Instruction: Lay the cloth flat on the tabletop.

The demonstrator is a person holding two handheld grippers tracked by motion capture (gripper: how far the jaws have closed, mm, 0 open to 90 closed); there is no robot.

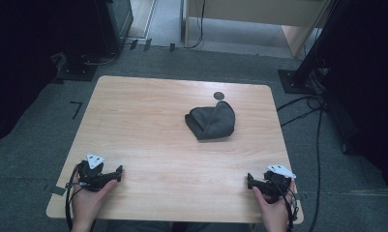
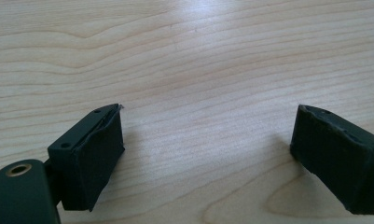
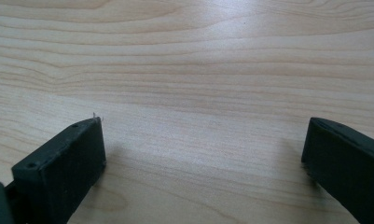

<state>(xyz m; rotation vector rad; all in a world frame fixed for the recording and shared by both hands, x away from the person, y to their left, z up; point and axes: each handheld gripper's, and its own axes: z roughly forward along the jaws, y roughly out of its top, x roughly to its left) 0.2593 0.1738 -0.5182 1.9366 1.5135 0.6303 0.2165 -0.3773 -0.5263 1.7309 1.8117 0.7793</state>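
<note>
A dark grey folded cloth (image 1: 211, 122) lies on the wooden table (image 1: 148, 125), right of centre and toward the far side. My left gripper (image 1: 118, 171) rests near the front left corner, held in a hand, far from the cloth. My right gripper (image 1: 249, 181) rests near the front right corner, also held in a hand. In the left gripper view the left gripper (image 2: 208, 140) stands open, jaws wide apart over bare wood. The right gripper (image 3: 203, 149) in its own view is open too, with nothing between its jaws.
A small dark round mark (image 1: 219, 95) sits on the table just beyond the cloth. Around the table is grey carpet with cables (image 1: 303, 104), black stands (image 1: 307, 67) and a light wooden piece of furniture (image 1: 259, 19) at the back.
</note>
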